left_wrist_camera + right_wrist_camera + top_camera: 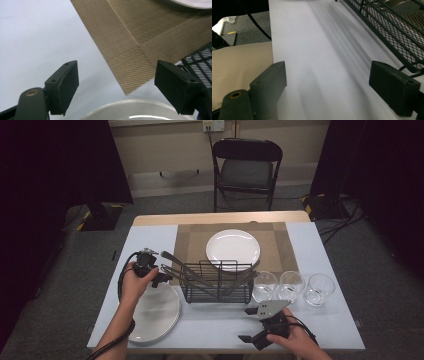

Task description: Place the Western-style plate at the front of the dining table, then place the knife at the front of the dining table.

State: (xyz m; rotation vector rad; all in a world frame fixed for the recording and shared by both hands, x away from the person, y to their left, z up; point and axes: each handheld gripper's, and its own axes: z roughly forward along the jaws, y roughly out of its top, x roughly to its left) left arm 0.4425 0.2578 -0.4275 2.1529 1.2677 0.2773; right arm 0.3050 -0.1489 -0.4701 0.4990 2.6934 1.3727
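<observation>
Left tongs (161,279) wide open, empty, over the stacked plates (155,312). Right tongs (256,326) open, empty too. Risk: jaws skid off the glossy rim, or clip the rack (216,282).

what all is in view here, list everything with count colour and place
plate stack: one stack, white, near left of table, below left tool
plate: 1, white, on placemat
placemat: 1, tan woven, table centre
rack: 1, black wire, in front of placemat
glasses: 3, clear, in a row right of rack
table: 1, pale cover
chair: 1, black folding, beyond table
left tool: 1, black, open, over plate stack rim
right tool: 1, black, open, near table edge
</observation>
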